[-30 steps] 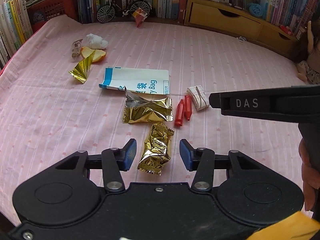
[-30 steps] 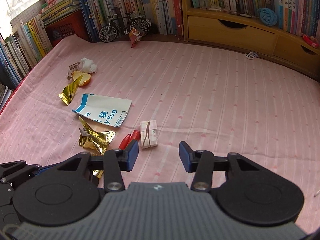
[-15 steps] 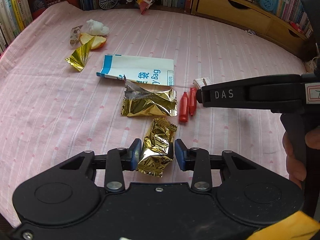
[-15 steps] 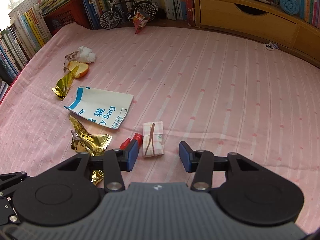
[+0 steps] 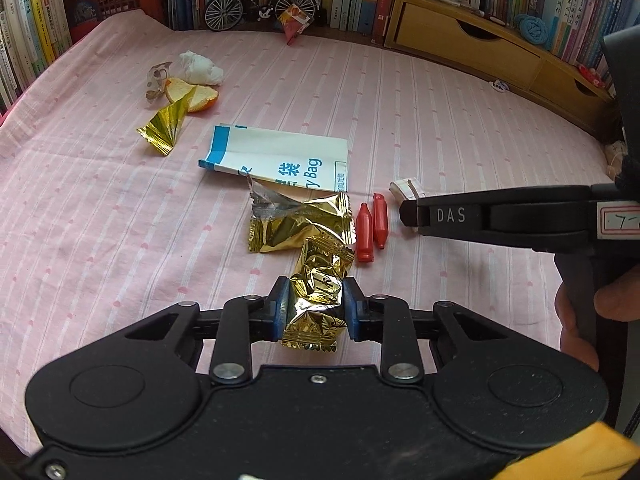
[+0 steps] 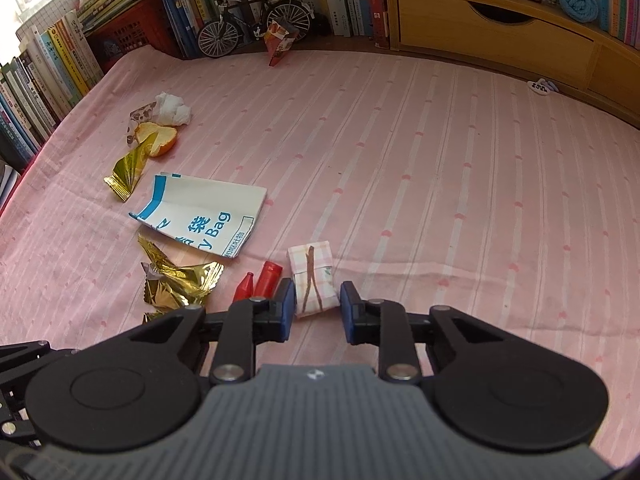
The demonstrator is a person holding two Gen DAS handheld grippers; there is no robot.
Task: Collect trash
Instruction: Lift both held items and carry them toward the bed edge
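Trash lies scattered on a pink striped bedsheet [image 5: 100,220]. My left gripper [image 5: 314,308] has its jaws closing, and both blue pads press a crumpled gold candy wrapper [image 5: 320,264] that is squeezed between them. In the right wrist view my right gripper [image 6: 316,308] flanks a small folded checked paper packet [image 6: 312,276] that lies flat on the sheet. Its jaws are closing; the left pad touches the packet and a sliver of gap shows at the right pad. In the left wrist view one right finger [image 5: 440,216] covers most of that packet [image 5: 406,188].
Nearby lie a torn gold wrapper [image 5: 300,224], two red pieces [image 5: 370,232] and a white-and-blue paper bag [image 5: 280,156]. Farther off are a folded gold wrapper [image 5: 162,128], orange peel [image 5: 192,96] and a tissue [image 5: 200,68]. A red snack wrapper [image 5: 294,24] sits by a toy bicycle [image 5: 256,0]. Bookshelves ring the bed.
My left jaws closed from wide apart onto the gold candy wrapper. My right gripper came down over the paper packet, and its jaws narrowed around it.
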